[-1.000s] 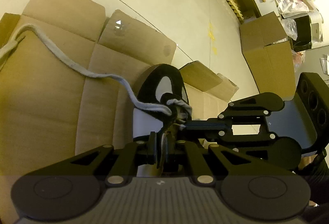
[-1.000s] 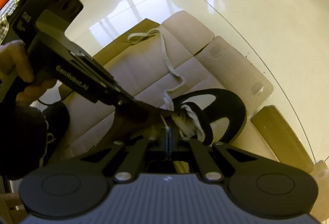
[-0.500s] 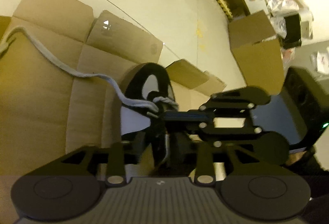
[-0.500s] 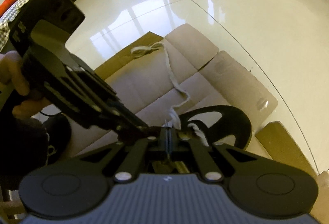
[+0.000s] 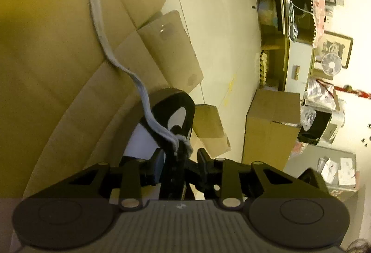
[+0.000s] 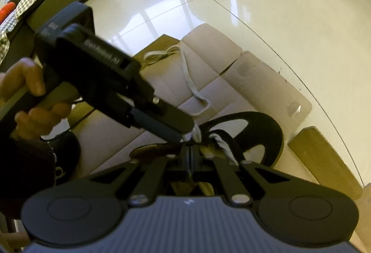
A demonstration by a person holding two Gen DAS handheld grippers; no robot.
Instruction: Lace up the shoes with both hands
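Now the right black two-finger gripper (image 6: 190, 155) sits clamped tight on the pale flat shoelace at the black-and-white shoe (image 6: 250, 134) on flattened brown cardboard (image 6: 162, 90), seemingly anchoring it. The left black gripper (image 5: 178, 160) is closing around the lace (image 5: 102, 30) knot, pads not yet pressing, probably to take over.

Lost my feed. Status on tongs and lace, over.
Left tongs closing around lace at shoe. Right tongs shut by the eyelets, hold unclear. Nothing in the way.
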